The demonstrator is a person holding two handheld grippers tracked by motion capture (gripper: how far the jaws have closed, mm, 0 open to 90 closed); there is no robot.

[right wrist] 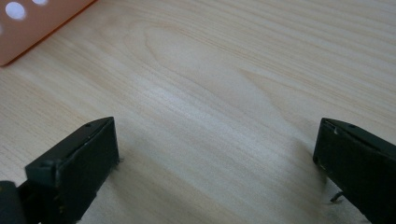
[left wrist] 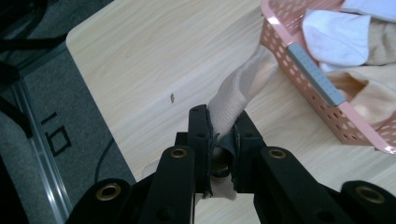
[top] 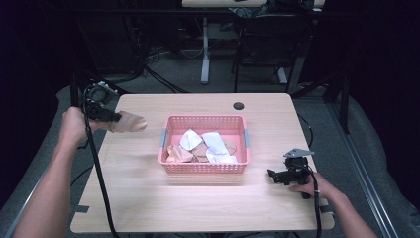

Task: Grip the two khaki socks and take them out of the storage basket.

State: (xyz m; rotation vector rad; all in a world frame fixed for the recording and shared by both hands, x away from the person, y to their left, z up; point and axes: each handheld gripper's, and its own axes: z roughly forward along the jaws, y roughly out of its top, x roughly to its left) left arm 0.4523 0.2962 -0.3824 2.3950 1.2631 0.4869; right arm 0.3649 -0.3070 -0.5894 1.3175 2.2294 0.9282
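High view: the left gripper (top: 115, 118), at the left middle of the frame, is clamped on one beige sock (top: 130, 122) held out above the left part of the table (top: 148, 208), left of and apart from the single pink basket (top: 204, 167) at centre. The basket holds a loose heap of white and beige socks; about three white pieces and several beige ones can be made out, the exact count being unclear. The right gripper (top: 272, 175), at the lower right, rests on the table with its jaws apart and nothing between them. Left gripper view: the two black jaws, rising from the bottom centre, pinch the sock (left wrist: 233, 102) at one end, and the fabric runs from them toward the basket rim (left wrist: 313, 74) at the upper right; one white sock (left wrist: 336, 37) lies inside. The sock is judged light, soft and limp, not fragile; it will sag and fold, so a firm pinch on a bunched end or the cuff should serve best. Right gripper view: two jaws stand wide at the lower corners over bare wood, with a basket corner (right wrist: 32, 32) at the upper left.
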